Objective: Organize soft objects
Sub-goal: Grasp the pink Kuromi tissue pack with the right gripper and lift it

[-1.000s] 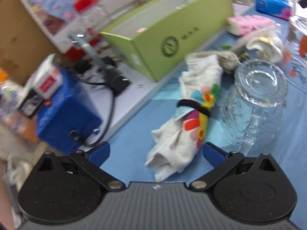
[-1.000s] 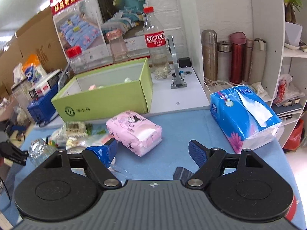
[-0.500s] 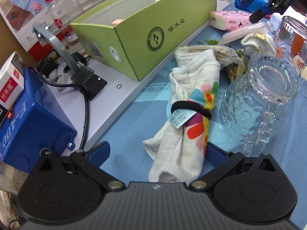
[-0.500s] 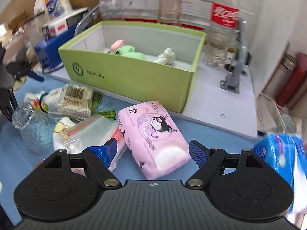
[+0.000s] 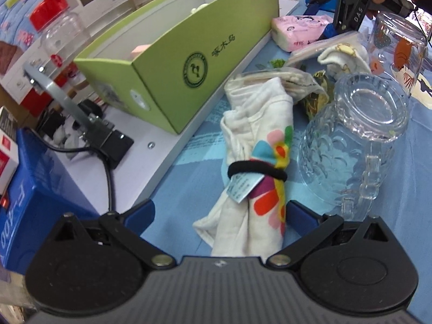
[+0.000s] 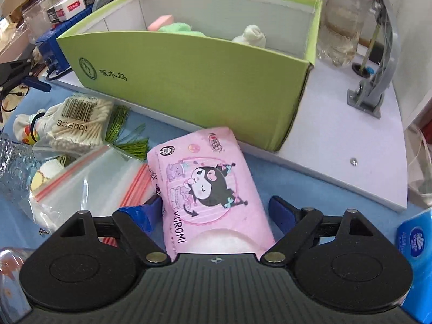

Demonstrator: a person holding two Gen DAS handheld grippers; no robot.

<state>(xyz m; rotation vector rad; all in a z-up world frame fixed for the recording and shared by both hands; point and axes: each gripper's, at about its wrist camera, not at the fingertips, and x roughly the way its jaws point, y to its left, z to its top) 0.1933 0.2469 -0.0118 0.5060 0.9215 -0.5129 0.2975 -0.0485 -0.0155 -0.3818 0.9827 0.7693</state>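
Cluttered surface (image 5: 189,178) under a blue cloth, with a white raised board along its far edge.

Left wrist view, left to right:
- Blue box (image 5: 29,205) at the surface's left edge, black cable running up to a grey metal bracket (image 5: 67,105) on the white board.
- Green box (image 5: 189,62), open top, sits on the white board.
- Rolled white cloth (image 5: 256,162) with a flower print, bound by a black hair tie (image 5: 255,171), lies on the blue cloth just in front of the board. Its near end sits between the spread fingers of the left gripper (image 5: 220,213); right finger appears to touch the roll, left finger stands apart. Not clamped.
- Overturned clear glass mug (image 5: 353,145) just right of the roll.
- Printed glass (image 5: 399,43), upside down, toward the far right edge.

Right wrist view, left to right:
- Pack of cotton swabs (image 6: 78,124), then a zip bag (image 6: 89,181) with red seal strips, near the left side.
- Green box (image 6: 194,78) at centre on the board; a pink piece, a green soft item and a white soft item (image 6: 252,35) are visible inside.
- Pink tissue pack (image 6: 210,183) with a cartoon print lies on the blue cloth in front of the box. Right gripper (image 6: 216,213) fingers are spread on both sides of it, left finger at its edge, right finger just apart. No grip.
- Blue tissue pack (image 6: 415,253) at the right edge.
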